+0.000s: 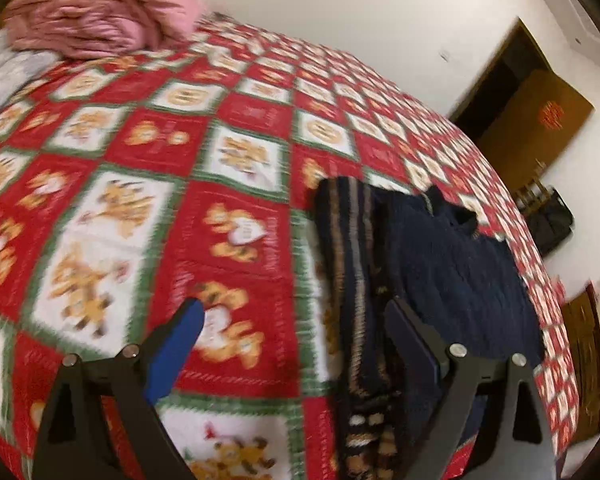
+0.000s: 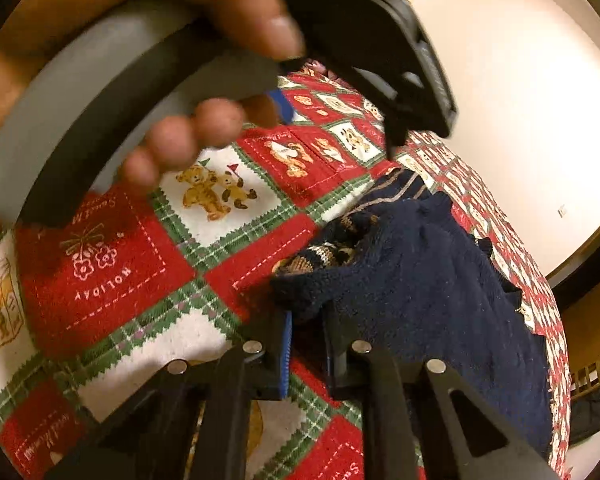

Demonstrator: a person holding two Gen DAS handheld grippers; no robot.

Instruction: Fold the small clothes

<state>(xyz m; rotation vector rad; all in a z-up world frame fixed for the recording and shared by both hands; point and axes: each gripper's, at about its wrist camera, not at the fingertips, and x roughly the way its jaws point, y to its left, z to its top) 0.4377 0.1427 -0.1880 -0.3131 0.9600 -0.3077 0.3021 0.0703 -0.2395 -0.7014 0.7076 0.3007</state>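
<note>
Broadly, a bed (image 1: 260,120) fills both views, covered by a red, white and green patchwork quilt (image 2: 112,264) printed with teddy bears. A folded pink blanket (image 1: 100,20) sits at the bed's far left corner in the left wrist view. A dark brown door (image 1: 536,128) stands open in the white wall beyond the bed's right side.

A small navy knitted garment (image 2: 440,280), with tan and cream stripes along one edge, lies on the quilt toward the right side of the bed.

In the left wrist view, the left gripper (image 1: 296,320) hangs above the quilt with its fingers spread wide apart, holding nothing; the garment's striped edge lies between and beneath them.

In the right wrist view, the right gripper (image 2: 306,320) has its fingers nearly together, pinching a near corner of the navy garment. The person's left hand (image 2: 188,80), holding the other tool's grey handle, shows blurred in the upper left.
</note>
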